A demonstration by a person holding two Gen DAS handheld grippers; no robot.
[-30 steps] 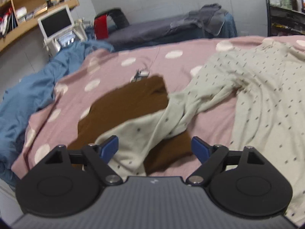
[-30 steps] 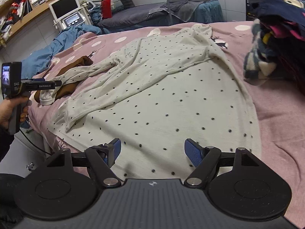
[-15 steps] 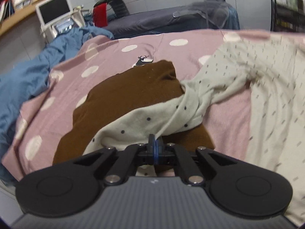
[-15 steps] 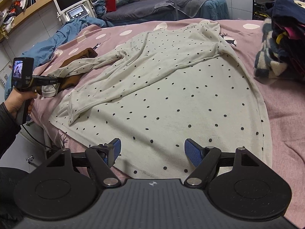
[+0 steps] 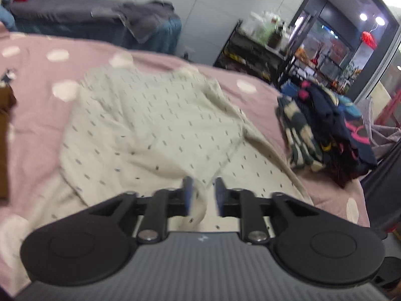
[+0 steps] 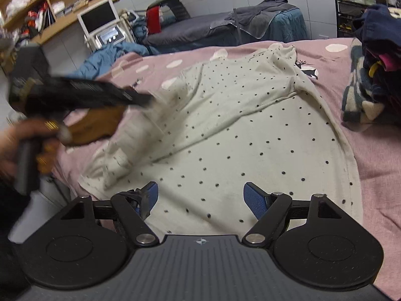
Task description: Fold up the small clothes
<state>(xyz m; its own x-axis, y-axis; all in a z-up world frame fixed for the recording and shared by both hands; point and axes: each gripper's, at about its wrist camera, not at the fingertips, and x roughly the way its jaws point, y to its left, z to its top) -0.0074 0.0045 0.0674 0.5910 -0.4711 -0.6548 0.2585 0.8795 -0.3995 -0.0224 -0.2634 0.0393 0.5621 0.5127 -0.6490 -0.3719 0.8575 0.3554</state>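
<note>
A bed under a pink white-spotted bedspread point(image 6: 381, 150) fills both views; its near and right edges are cut off by the frames. Spread over its middle lies a cream black-dotted garment point(image 6: 250, 135), its left sleeve point(image 5: 155, 135) folded across the body, the sleeve end lying between the fingers of the left gripper point(image 5: 202, 195). The left-wrist view is motion-blurred, so the dots read as streaks. That gripper's jaws stand at a narrow gap and have just been opening; the blue pads do not appear to press the cloth. In the right-wrist view the left gripper and the hand point(image 6: 15, 148) holding it are smeared and hard to make out. The right gripper point(image 6: 200, 195) hovers over the near hem with its jaws wide and nothing clamped between them. A brown garment point(image 6: 92, 125) lies at the bed's left edge, largely hidden behind the blurred gripper. A heap of dark mixed clothes point(image 5: 333, 130) sits on the right side of the bed, partly cut off. Far behind are a grey-covered couch point(image 6: 213, 30), a wooden wall shelf point(image 6: 62, 2) with small items too indistinct to name, and a white machine with a screen point(image 6: 100, 22).
</note>
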